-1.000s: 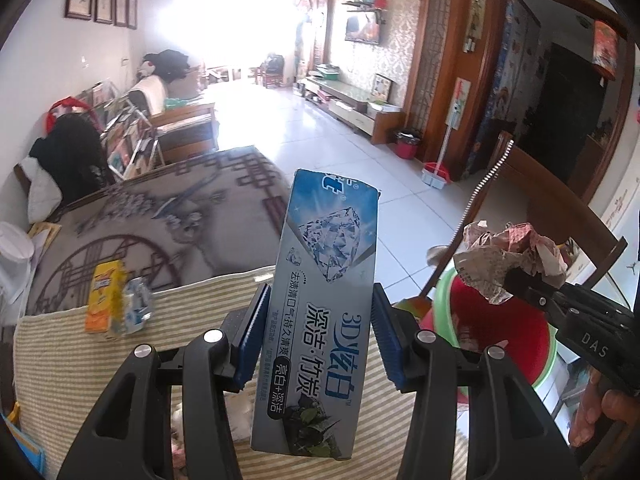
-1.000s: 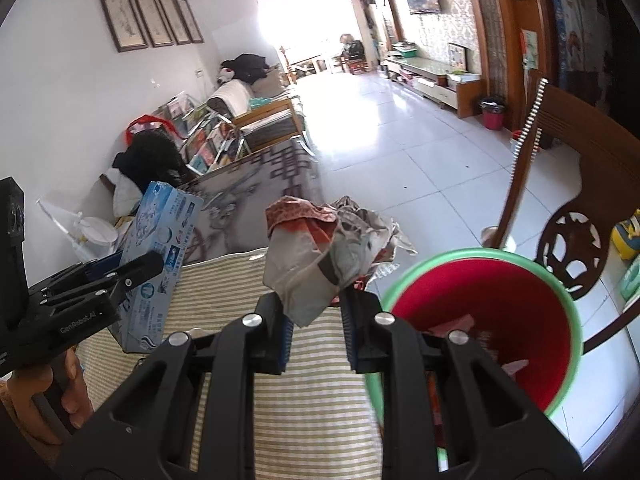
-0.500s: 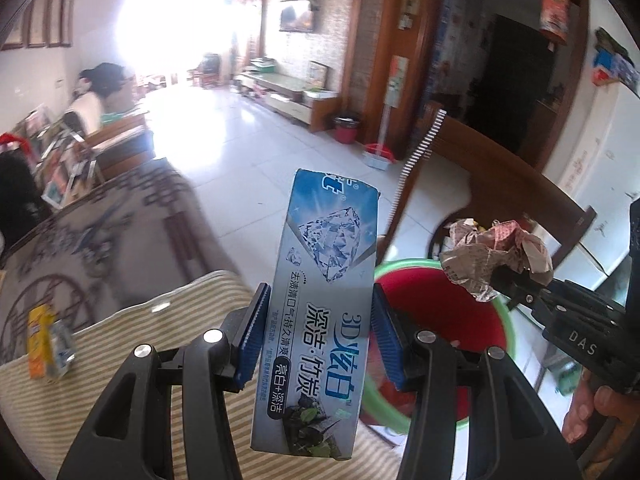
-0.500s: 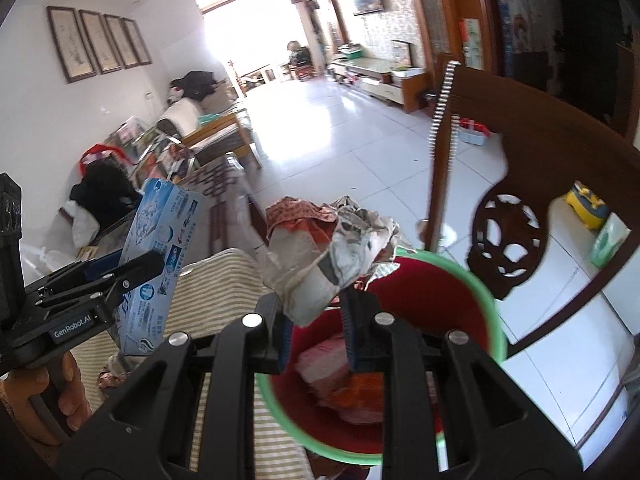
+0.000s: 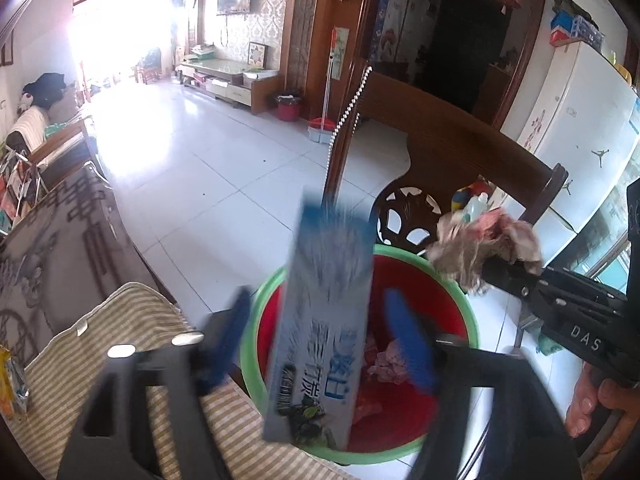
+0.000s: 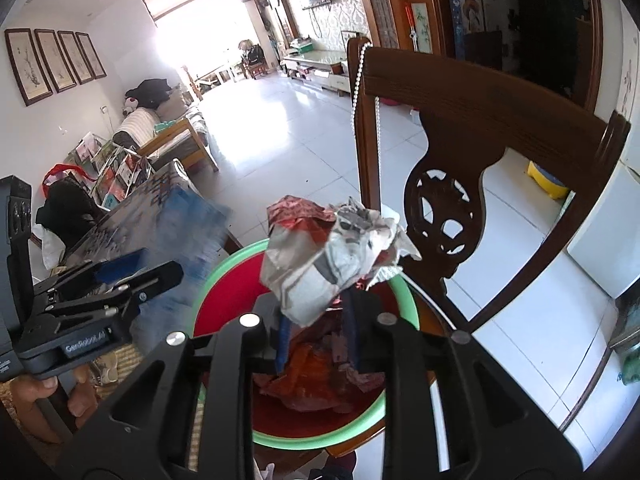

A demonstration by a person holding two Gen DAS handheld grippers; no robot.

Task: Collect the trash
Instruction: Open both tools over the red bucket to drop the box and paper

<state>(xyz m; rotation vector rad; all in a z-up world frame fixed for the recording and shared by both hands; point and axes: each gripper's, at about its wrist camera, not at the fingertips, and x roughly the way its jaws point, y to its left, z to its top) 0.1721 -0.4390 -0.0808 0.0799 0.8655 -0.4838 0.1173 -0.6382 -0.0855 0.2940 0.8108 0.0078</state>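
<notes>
Left wrist view, toothpaste box (image 5: 320,320) loose between opening left claw (image 5: 324,340) pads, above red bin (image 5: 460,304)

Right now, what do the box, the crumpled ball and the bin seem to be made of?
The box: thin printed cardboard, slightly glossy, with flat faces and straight folded edges. The crumpled ball: paper, probably newsprint, matte, with sharp creases and grey print. The bin: likely plastic, smooth and a little shiny, with a moulded green rim and a red inside.
</notes>
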